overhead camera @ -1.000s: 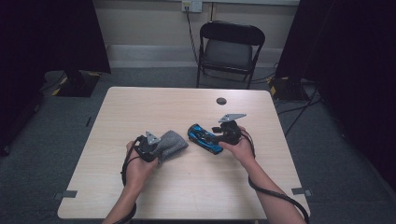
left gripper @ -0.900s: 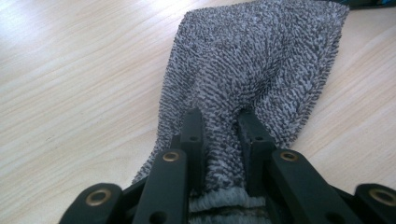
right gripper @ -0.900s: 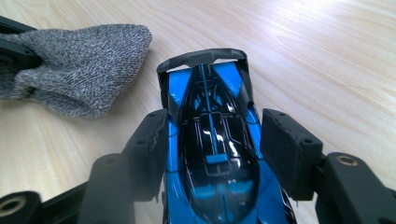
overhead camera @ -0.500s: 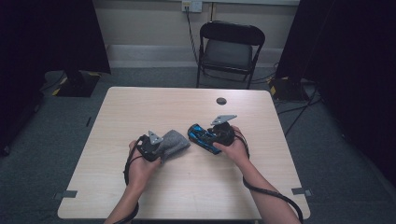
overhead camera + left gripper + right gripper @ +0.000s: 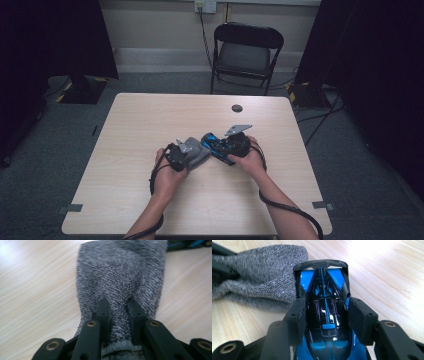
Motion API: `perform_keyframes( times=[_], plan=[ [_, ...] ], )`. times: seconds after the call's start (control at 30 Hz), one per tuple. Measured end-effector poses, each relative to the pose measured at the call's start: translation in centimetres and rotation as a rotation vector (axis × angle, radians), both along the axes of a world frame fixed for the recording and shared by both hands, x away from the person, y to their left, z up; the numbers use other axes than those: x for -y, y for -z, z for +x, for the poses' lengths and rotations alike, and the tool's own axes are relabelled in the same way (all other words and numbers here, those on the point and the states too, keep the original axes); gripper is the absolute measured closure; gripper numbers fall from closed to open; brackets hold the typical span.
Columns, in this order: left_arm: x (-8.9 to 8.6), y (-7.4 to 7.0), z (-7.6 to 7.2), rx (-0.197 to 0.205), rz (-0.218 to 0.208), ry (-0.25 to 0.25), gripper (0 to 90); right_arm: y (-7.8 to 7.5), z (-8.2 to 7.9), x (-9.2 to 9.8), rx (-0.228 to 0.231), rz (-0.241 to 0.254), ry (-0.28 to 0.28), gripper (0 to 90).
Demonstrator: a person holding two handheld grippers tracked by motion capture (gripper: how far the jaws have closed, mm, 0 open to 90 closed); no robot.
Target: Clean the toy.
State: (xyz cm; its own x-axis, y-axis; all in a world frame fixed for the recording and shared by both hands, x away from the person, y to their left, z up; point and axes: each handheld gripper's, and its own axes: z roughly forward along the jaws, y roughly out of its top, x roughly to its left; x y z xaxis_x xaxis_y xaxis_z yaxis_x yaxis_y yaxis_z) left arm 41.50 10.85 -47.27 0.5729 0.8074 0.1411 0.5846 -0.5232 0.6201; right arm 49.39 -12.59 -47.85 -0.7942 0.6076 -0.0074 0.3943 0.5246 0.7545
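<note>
Between right fingers point(image 5: 325, 315): car point(image 5: 324, 315), jaws just closed in, now gripping. Left fingers point(image 5: 117, 312) pinch sock point(image 5: 122, 272), moved closer; insertion looks next.

You could not see the nose of the blue toy car point(image 5: 323, 315), cut off by the bottom edge of the right gripper view. The grey sock point(image 5: 120, 277) ran past the top edge of the left gripper view, and the small dark disc point(image 5: 237, 108) near the tabletop's far edge was too small to identify.

Grey sock point(image 5: 196, 152) has shifted against the toy car point(image 5: 216, 145)
</note>
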Motion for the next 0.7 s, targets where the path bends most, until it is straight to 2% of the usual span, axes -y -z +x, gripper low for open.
perform_keyframes(
  times=[0.1, 0.4, 0.47, 0.63, 0.7],
  plan=[
    [0.5, -0.1, -0.3, -0.013, -0.003, 0.021, 75.4, 0.0, 0.0, 0.0, -0.004, -0.001, -0.001, 49.8],
    [1.2, -0.1, -1.4, -0.05, -0.067, 0.076, 75.6, -0.2, 0.1, -0.1, -0.015, -0.013, -0.001, 49.8],
    [1.4, -0.1, -1.5, -0.046, -0.067, 0.082, 75.7, -0.2, 0.1, -0.1, -0.016, -0.015, 0.0, 49.8],
    [2.9, 0.0, -2.4, -0.058, -0.099, 0.125, 75.7, -0.2, 0.2, -0.1, -0.02, -0.017, 0.001, 49.8],
    [3.4, 0.0, -2.6, -0.06, -0.097, 0.143, 75.7, -0.2, 0.2, -0.1, -0.02, -0.016, 0.0, 49.8]
  ],
)
